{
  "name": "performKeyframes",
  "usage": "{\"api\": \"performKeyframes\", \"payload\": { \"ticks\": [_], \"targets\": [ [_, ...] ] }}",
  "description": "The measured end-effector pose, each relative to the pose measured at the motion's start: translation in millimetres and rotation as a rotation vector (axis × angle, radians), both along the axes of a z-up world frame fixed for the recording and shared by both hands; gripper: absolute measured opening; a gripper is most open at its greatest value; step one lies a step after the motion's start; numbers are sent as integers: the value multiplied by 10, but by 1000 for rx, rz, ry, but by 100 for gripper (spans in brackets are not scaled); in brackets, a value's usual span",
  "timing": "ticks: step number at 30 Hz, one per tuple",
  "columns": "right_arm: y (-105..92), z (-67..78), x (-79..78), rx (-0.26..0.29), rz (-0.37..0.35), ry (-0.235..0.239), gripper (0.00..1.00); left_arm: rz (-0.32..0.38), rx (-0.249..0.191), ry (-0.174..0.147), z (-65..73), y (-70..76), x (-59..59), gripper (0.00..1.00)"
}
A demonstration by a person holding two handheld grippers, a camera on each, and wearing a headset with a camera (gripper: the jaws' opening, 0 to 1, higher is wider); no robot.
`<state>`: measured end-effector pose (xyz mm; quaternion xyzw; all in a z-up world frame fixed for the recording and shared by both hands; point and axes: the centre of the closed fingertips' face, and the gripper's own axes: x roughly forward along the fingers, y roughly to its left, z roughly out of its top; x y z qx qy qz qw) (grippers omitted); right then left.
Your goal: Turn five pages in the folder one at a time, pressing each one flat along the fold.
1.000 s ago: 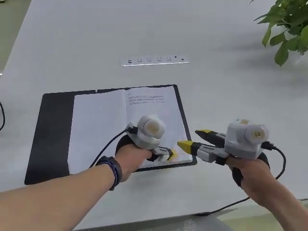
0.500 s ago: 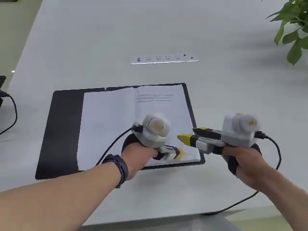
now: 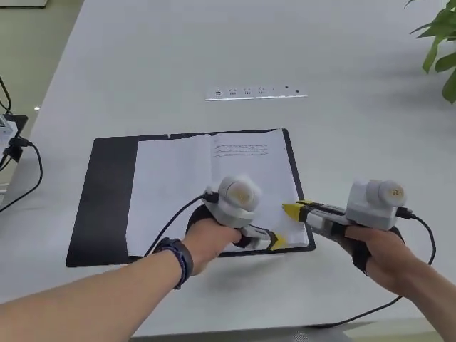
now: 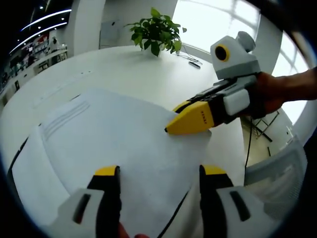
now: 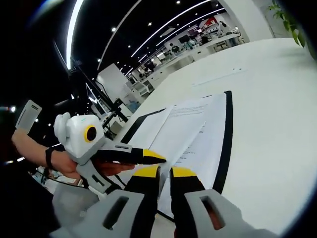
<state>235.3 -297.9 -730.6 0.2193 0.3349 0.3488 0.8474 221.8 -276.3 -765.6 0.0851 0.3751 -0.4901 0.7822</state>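
A black folder [image 3: 107, 206] lies open on the white table, white pages [image 3: 249, 164] spread across it. My right gripper [image 3: 291, 209] is at the right page's outer edge, its jaws shut on the top page [image 5: 190, 134], whose edge runs between them [image 5: 165, 172]. In the left gripper view that page [image 4: 114, 134] bulges upward, with the right gripper [image 4: 190, 119] pinching its corner. My left gripper [image 3: 274, 242] hovers open over the page's lower right part [image 4: 159, 171], nothing between its fingers.
A socket strip [image 3: 256, 92] is set into the table beyond the folder. A potted plant [image 3: 442, 35] stands at the far right. Cables [image 3: 21, 164] hang off the table's left edge. Each gripper's cable trails toward the near edge.
The right gripper's jaws, open a second ago, have shut and moved left onto the page's right edge. The left gripper stays over the lower right page. The head camera has shifted.
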Motion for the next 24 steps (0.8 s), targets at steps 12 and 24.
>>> {"api": "performKeyframes", "payload": {
  "ticks": [12,24],
  "targets": [
    [83,23,-78,16,-3,-2,0,43,-24,-53,232,282,-27,66],
    [96,33,-58,-6,-27,-16,0,156,-28,-79,319,813,-37,66]
  ]
}}
